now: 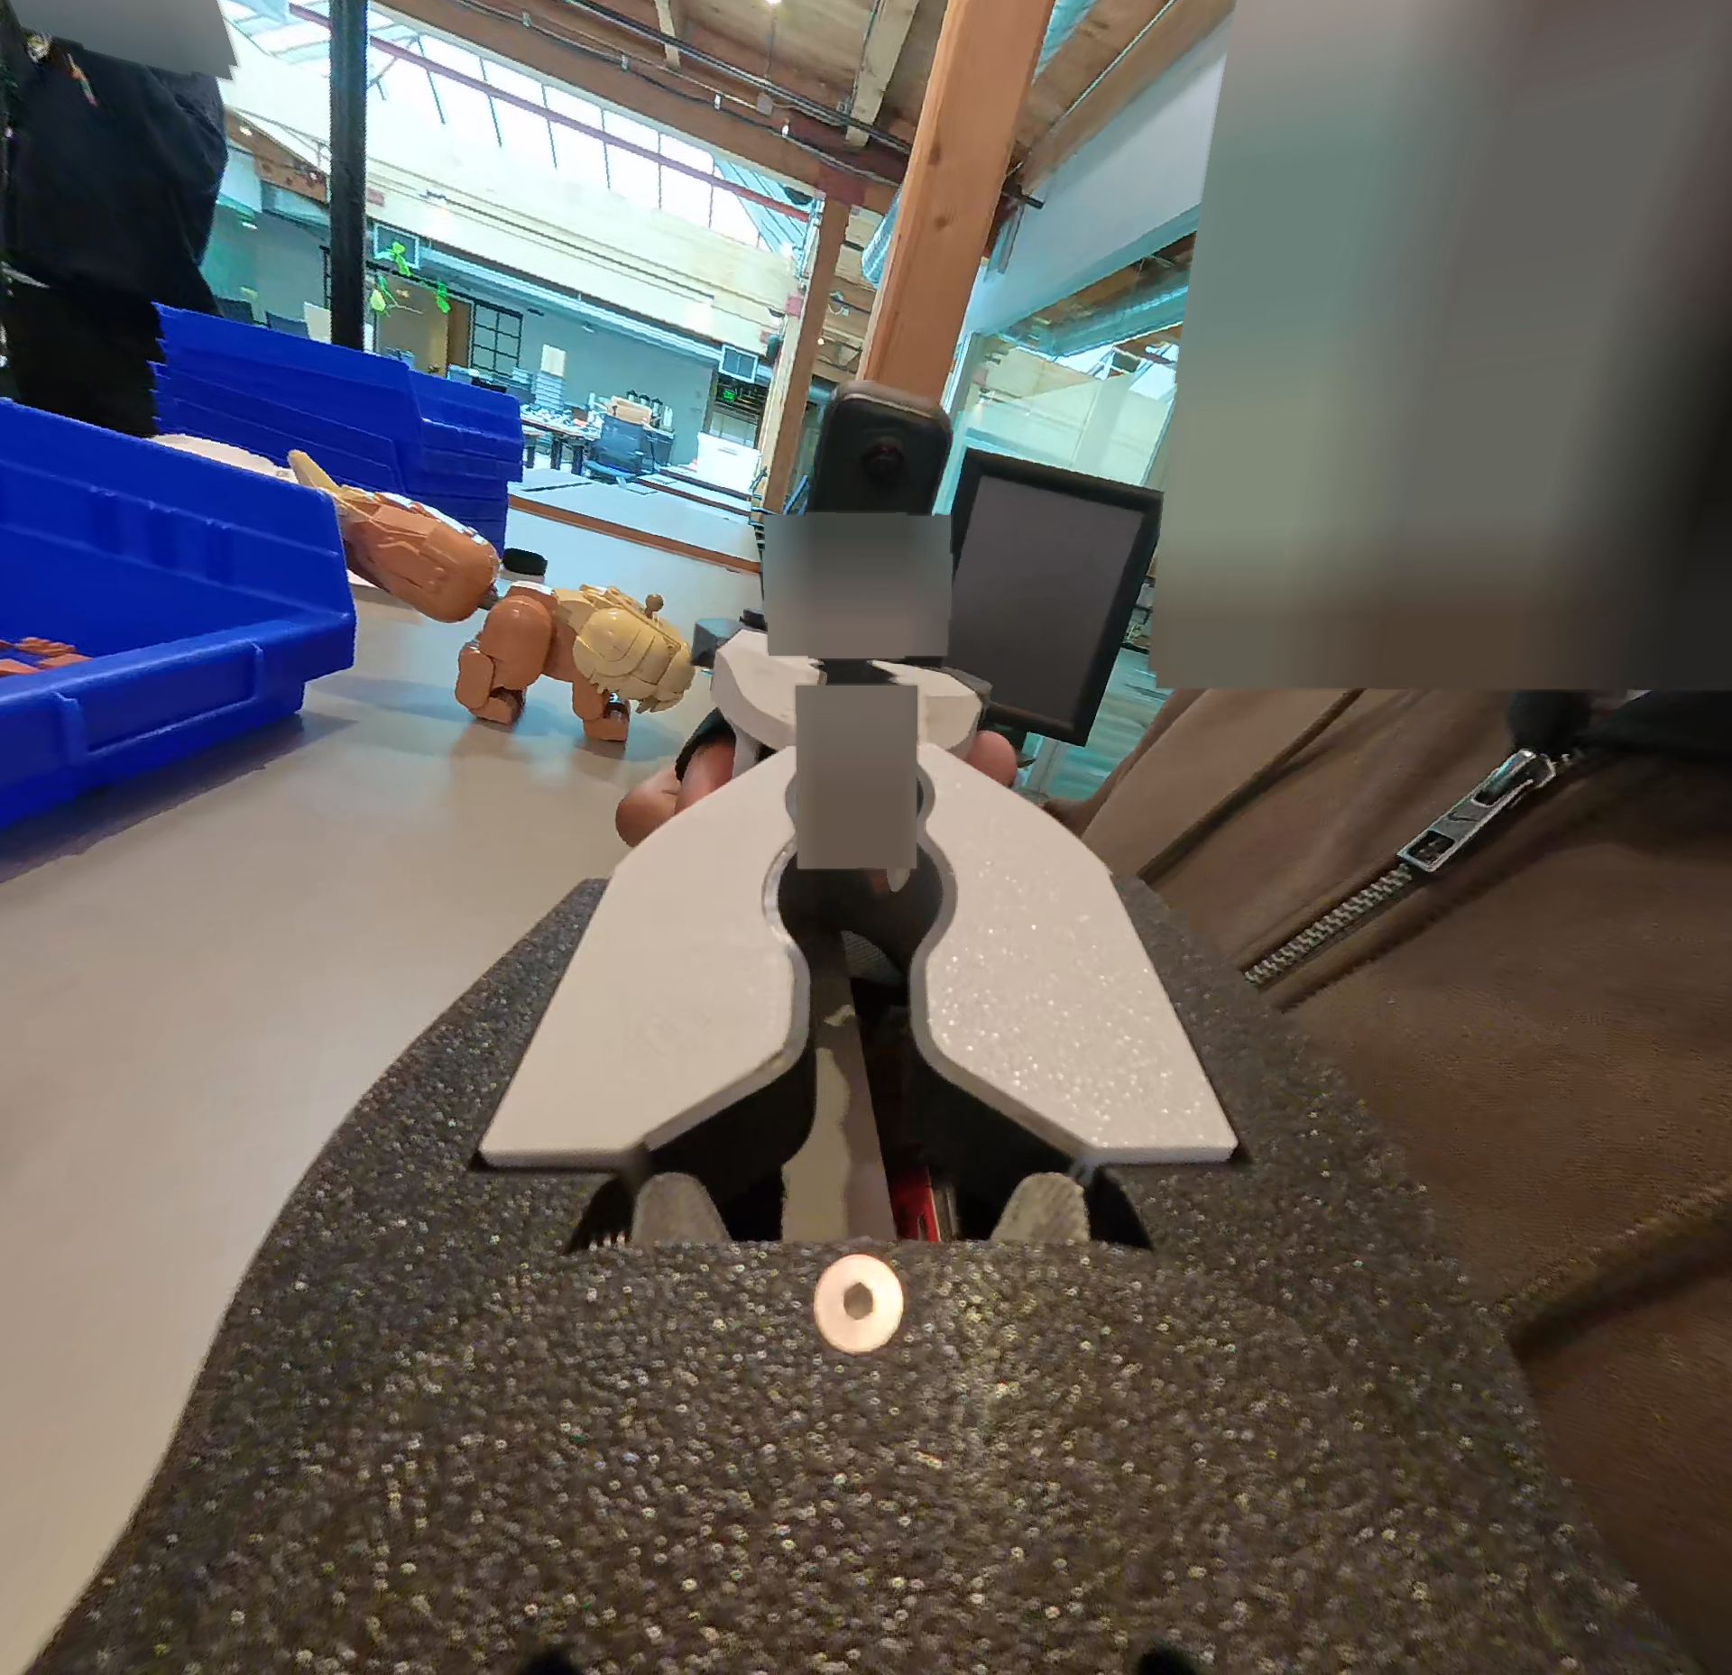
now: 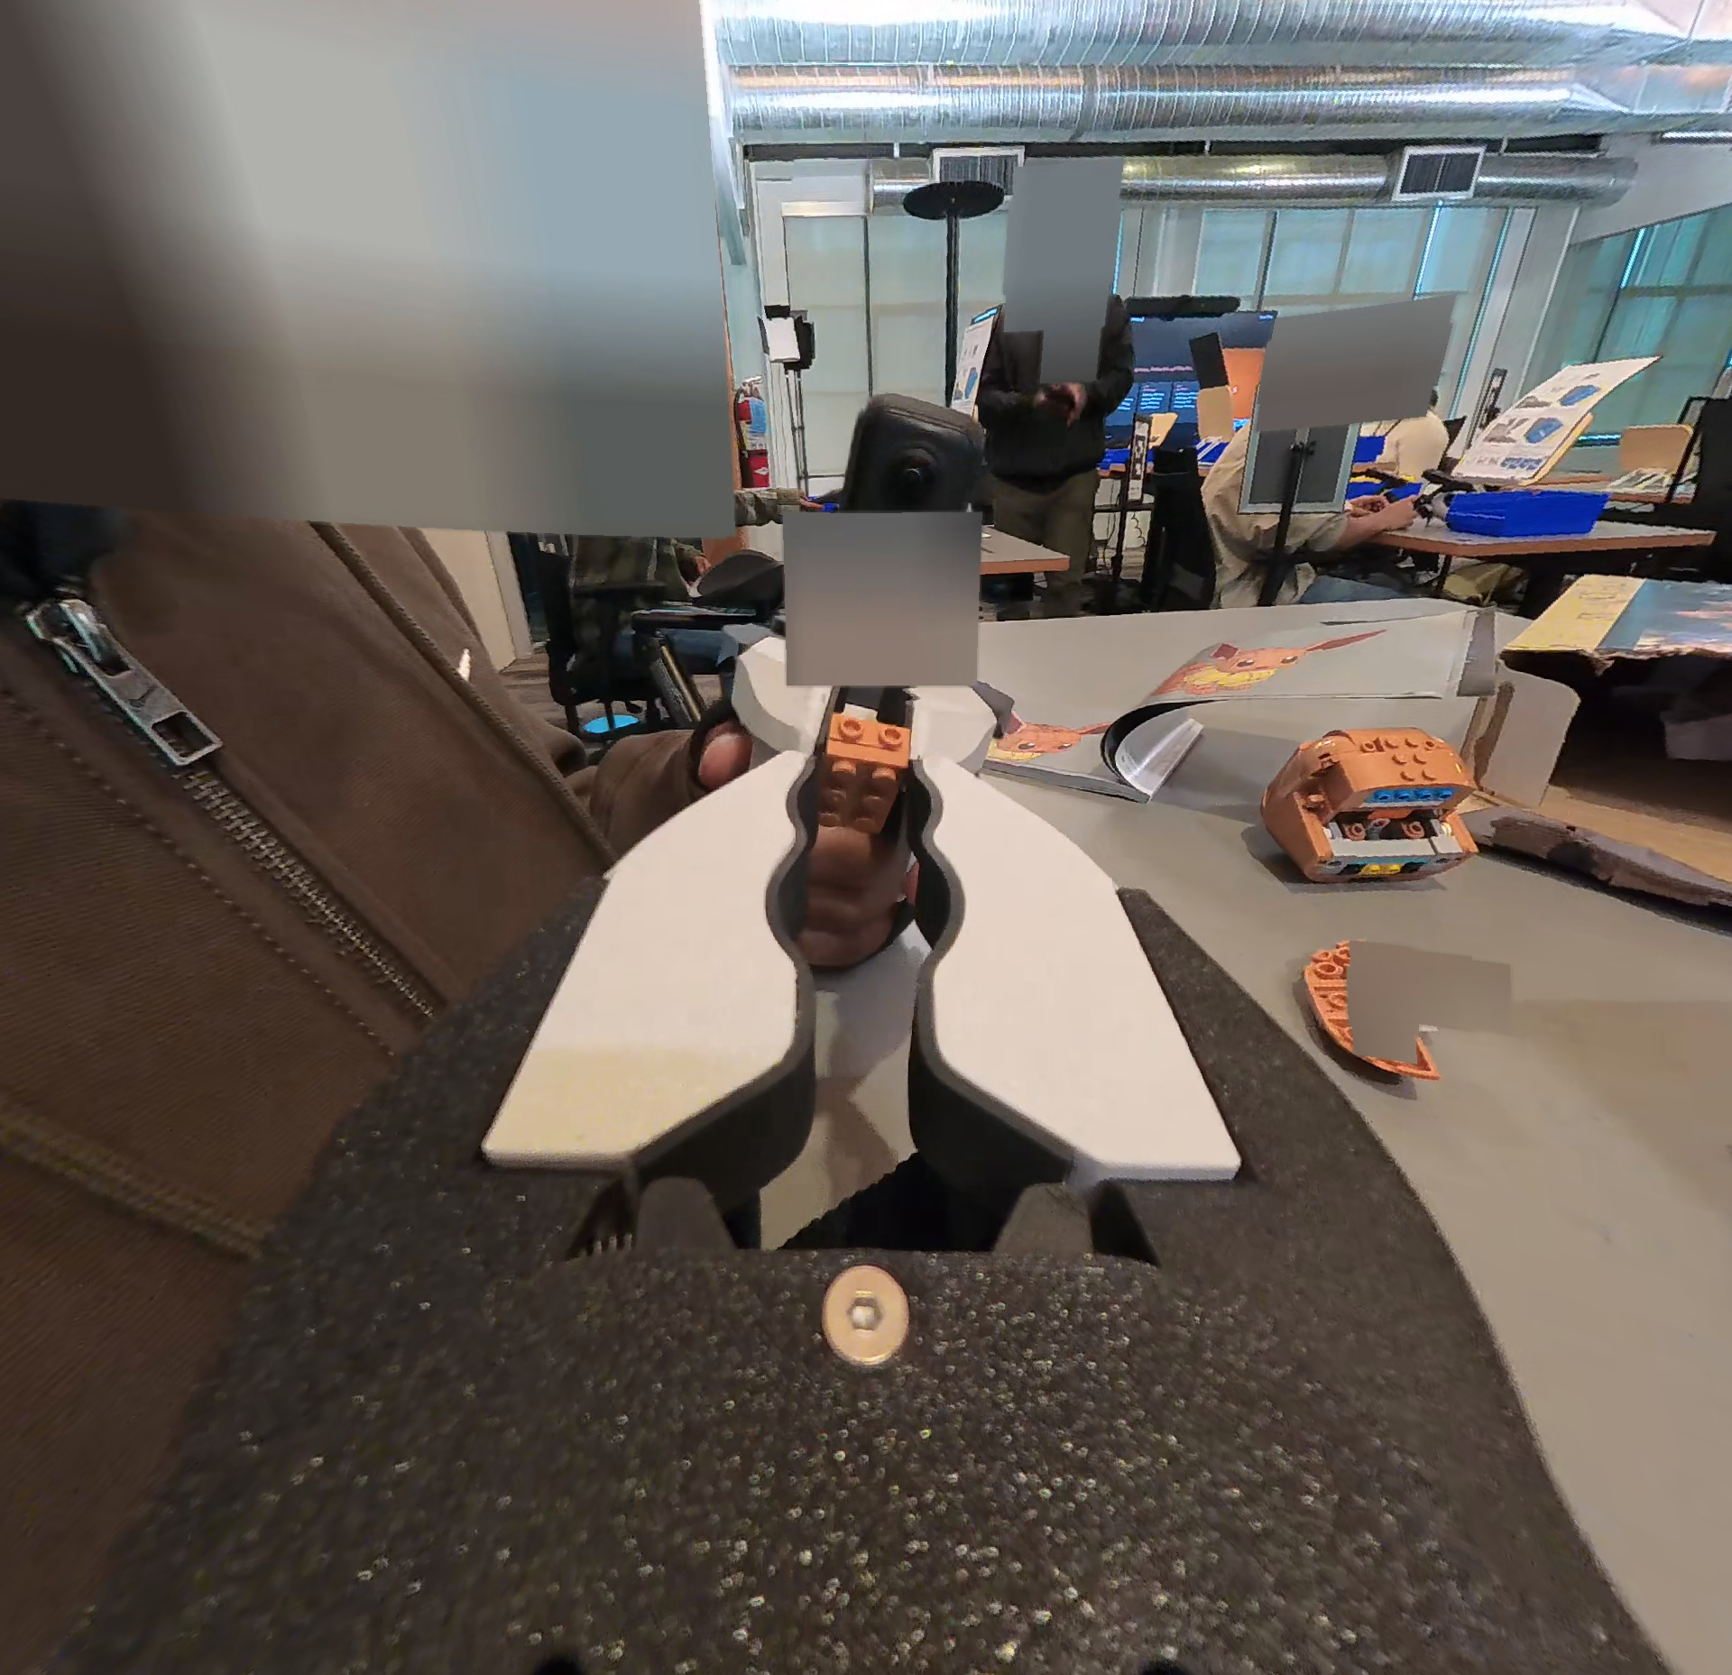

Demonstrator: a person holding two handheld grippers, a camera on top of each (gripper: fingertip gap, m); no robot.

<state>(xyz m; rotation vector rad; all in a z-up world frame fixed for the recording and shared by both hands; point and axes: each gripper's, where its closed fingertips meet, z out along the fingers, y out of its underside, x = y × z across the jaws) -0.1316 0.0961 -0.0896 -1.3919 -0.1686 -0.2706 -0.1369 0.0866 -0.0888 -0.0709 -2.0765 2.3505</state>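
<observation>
Orange brick (image 2: 858,773) pinched between both grippers' tips (image 2: 858,791).

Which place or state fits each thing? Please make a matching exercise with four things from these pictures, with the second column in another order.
Things:
1. orange brick
2. storage bin
3. booklet
4. tan toy animal

Places or states:
A. blue, at the left edge of the left wrist view
B. standing on its legs on the grey table
C. between the fingers of the right gripper
D. lying open on the table

Pairs: 1-C, 2-A, 3-D, 4-B
</observation>
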